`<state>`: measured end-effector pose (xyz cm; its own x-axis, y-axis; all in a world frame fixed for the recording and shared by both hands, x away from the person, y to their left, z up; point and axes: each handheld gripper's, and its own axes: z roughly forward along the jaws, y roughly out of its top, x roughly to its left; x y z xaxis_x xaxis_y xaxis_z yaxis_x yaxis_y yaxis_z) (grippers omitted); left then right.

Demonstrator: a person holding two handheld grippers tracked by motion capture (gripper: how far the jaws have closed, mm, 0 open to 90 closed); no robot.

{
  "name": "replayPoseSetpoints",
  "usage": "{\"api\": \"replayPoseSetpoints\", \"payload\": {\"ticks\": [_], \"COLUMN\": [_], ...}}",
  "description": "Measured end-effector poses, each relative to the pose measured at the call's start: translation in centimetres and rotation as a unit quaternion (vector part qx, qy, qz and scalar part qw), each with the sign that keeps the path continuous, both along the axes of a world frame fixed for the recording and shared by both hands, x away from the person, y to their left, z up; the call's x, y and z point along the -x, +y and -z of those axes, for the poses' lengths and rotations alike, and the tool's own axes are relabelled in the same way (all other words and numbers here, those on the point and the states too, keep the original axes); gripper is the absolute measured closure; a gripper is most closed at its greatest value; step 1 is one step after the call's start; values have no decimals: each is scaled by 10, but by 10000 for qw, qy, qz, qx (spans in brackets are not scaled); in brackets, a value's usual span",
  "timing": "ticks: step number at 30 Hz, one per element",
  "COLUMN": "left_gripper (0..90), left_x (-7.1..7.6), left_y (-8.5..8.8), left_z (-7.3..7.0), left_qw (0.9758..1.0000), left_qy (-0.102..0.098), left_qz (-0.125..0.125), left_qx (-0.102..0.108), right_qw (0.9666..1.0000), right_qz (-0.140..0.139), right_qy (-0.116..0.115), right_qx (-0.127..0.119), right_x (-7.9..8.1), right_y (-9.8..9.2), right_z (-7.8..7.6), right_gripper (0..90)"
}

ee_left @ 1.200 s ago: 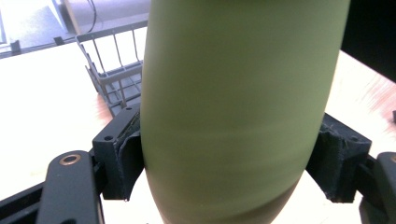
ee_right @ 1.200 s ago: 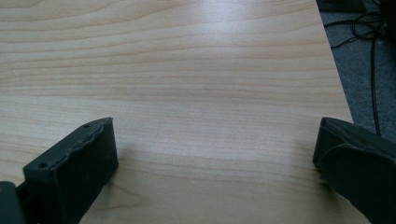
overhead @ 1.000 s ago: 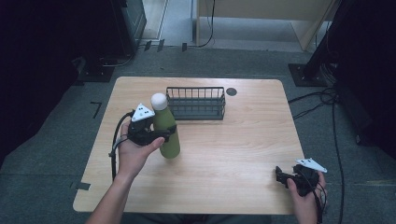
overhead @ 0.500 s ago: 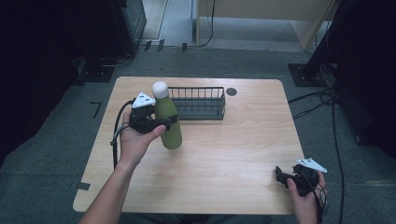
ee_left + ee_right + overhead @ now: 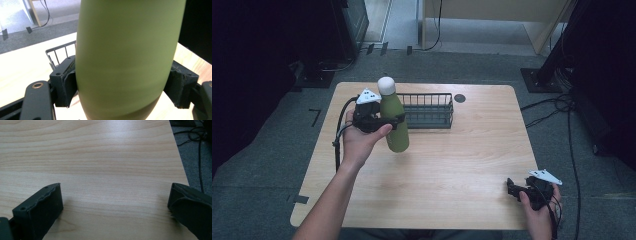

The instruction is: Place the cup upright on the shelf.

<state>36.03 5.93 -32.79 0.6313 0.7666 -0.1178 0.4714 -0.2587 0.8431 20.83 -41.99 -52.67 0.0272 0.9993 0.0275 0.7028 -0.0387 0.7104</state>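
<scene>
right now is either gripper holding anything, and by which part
The left gripper clamps the olive-green metal bottle around its mid body. The right gripper holds nothing, jaws open.

A pale wooden table (image 5: 452,190) stands on grey carpet (image 5: 272,165), with a small round black spot (image 5: 459,98) on its top toward 12 o'clock (whether a hole or a cap cannot be told). Off the table at 2 o'clock lie black cables (image 5: 557,107) near a dark stand base (image 5: 539,80). At 9 o'clock, black tape marks (image 5: 314,116) sit on the floor.

A light wooden rectangular table (image 5: 452,165) with rounded corners bore a black wire basket (image 5: 428,111) near its far edge.
</scene>
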Motion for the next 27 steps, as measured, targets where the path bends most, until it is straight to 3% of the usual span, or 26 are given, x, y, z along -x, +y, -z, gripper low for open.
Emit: {"api": "replayPoseSetpoints", "payload": {"ticks": [10, 18, 23, 27], "left_gripper": [237, 238, 238, 238], "left_x": [-15, -37, -53, -63], "left_y": [-6, -9, -8, -10], "left_z": [-13, -18, -21, -23], "left_qw": [10000, 9998, 9998, 9997], "left_qy": [-32, 11, 138, 173], "left_qz": [-52, -89, -124, -172], "left_qx": [-37, -148, 44, 56], "right_qw": [10000, 10000, 10000, 10000], "right_qz": [3, 0, 0, -3], "right_qy": [1, 0, 1, 1], "right_qx": [-2, 0, -1, 2], "right_x": [0, 0, 0, 0], "right_y": [0, 0, 0, 0], "right_z": [0, 0, 0, 0], "right_gripper": [0, 0, 0, 0]}}
